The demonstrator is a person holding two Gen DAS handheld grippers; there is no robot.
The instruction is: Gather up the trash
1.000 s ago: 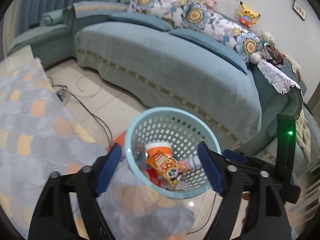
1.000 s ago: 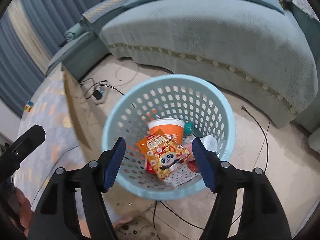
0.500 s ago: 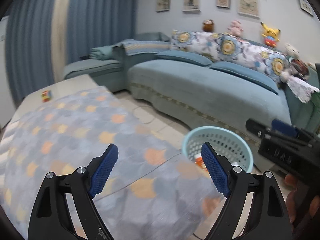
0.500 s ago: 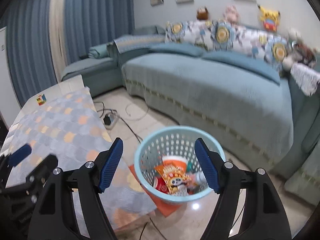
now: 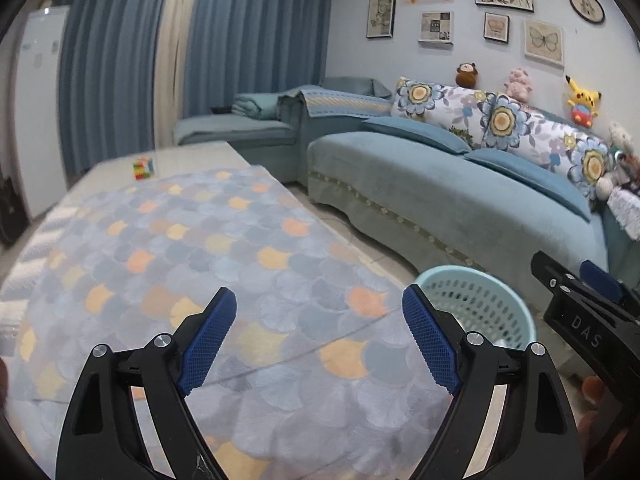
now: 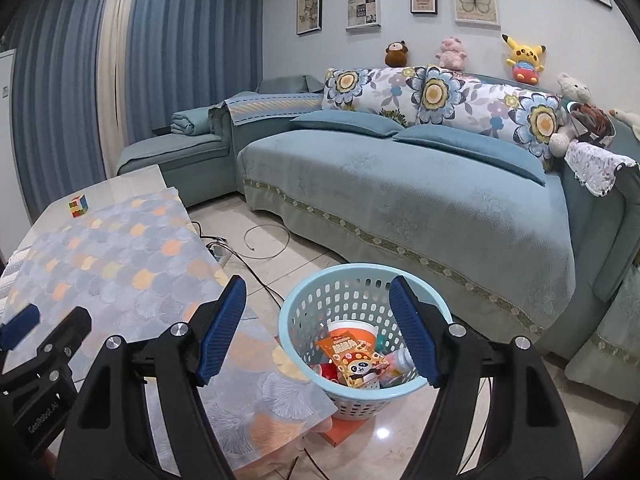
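1. Both claws hold nothing. The left claw [image 5: 318,336] is wide open over the desk [image 5: 208,240], and the right claw [image 6: 318,326] is wide open too, up above the floor by the desk's corner.
2. The trash sits in the light blue basket [image 6: 296,320] on the floor, just beside the desk's near corner. Inside I can see an orange cup [image 6: 352,330], an orange snack bag with a panda [image 6: 354,358], something red [image 6: 326,370] and a pale bottle end [image 6: 400,360].
3. I think the picking-up part is about done, because no trash shows on the desk.
4. The next move, I guess, is to look around for any bits left. If there are none, the claws can just rest.
5. The desk has a soft cloth with grey, orange and yellow fan shapes. Only a colourful puzzle cube [image 5: 143,169] sits at its far end. It looks like a toy and not trash, so it may be best to leave it.
6. The room has a big blue sofa [image 6: 400,200] with flower pillows [image 6: 432,92] and soft toys on top, one a yellow Pikachu [image 6: 522,58]. Blue curtains [image 6: 180,52] hang at the back, and pictures [image 6: 476,4] hang on the wall.
7. Black cables [image 6: 256,268] lie on the shiny tile floor near the basket. A claw could snag them, so go slow there.
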